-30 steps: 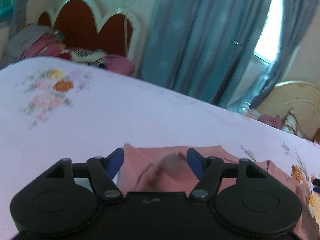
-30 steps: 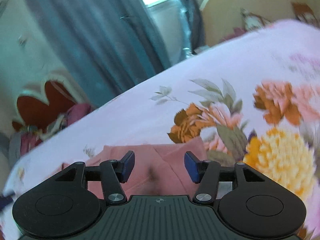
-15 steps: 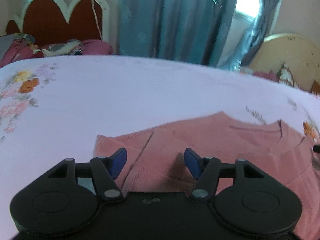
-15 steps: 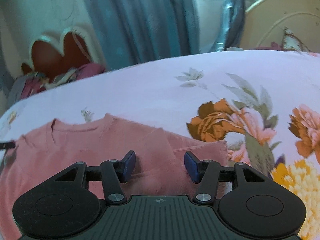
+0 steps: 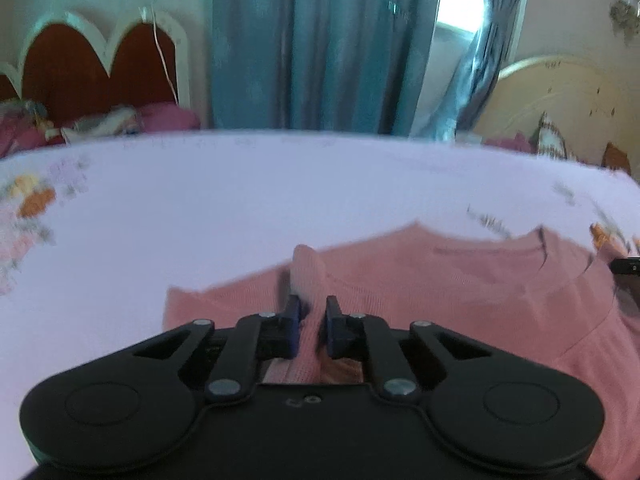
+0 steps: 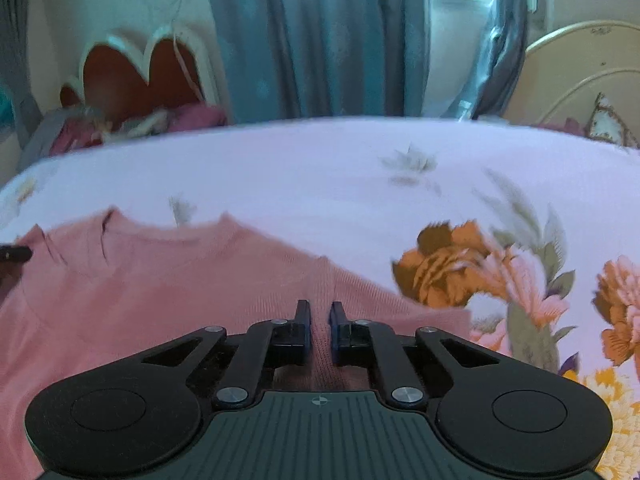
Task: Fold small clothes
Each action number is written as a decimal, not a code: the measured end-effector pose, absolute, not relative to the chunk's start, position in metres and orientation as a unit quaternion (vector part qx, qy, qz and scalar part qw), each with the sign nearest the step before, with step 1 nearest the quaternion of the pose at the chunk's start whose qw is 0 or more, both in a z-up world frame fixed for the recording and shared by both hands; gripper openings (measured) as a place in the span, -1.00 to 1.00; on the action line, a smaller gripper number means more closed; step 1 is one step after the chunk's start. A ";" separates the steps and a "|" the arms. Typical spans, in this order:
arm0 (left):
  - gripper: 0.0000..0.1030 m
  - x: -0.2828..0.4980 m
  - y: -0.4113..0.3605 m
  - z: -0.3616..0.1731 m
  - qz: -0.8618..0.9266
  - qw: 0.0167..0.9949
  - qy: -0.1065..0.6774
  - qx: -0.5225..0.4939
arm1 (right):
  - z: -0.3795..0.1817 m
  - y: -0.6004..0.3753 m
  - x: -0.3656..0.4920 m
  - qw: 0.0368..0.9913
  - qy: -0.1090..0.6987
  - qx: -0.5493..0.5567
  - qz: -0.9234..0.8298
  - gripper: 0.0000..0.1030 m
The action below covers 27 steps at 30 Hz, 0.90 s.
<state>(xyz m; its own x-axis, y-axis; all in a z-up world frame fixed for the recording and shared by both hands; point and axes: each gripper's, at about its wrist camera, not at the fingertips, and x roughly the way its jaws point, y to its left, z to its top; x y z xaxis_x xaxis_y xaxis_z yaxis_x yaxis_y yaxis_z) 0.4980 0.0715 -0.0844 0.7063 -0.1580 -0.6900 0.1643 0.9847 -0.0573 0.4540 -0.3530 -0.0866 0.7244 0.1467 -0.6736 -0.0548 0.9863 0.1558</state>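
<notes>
A pink knitted top (image 5: 460, 292) lies spread on the bed (image 5: 240, 200), neckline toward the far side. Its near part is hidden under both gripper bodies, and its hem shows in neither view.

The left hand-held gripper (image 5: 313, 322) is still closing, and its blue pads already pinch a raised ridge of the pink knit at the garment's left shoulder; the cloth runs up between them in a narrow fold. The right hand-held gripper (image 6: 319, 322) is clamped on a similar ridge of the top (image 6: 160, 292) at the right shoulder, close to the sleeve edge.

A dark tip of the other gripper pokes in at the edge of each view, mostly cut off.

The bed's pale lilac sheet carries large orange and pink flowers (image 6: 452, 268), smeared by blur. Beyond hang teal curtains (image 5: 320, 40) with a bright window gap, a scalloped red headboard (image 5: 88, 68) on the far left with bundled cloth below it, too blurred to identify, and a cream headboard (image 5: 560, 96) far right
</notes>
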 end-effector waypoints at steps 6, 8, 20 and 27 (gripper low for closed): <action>-0.81 0.493 0.079 -0.057 -0.044 0.953 0.300 -0.021 | -0.055 -0.367 0.446 0.953 0.283 0.105 -0.001 -0.86; -0.81 0.499 0.079 -0.059 -0.021 0.956 0.291 -0.026 | -0.059 -0.368 0.453 0.953 0.281 0.112 -0.022 -0.86; -0.71 0.509 0.057 -0.115 0.021 0.929 0.364 0.067 | -0.121 -0.371 0.467 0.926 0.361 0.083 -0.065 -0.84; 0.15 0.491 0.074 -0.089 0.038 0.941 0.333 0.038 | -0.083 -0.368 0.442 0.940 0.325 0.095 -0.047 -0.78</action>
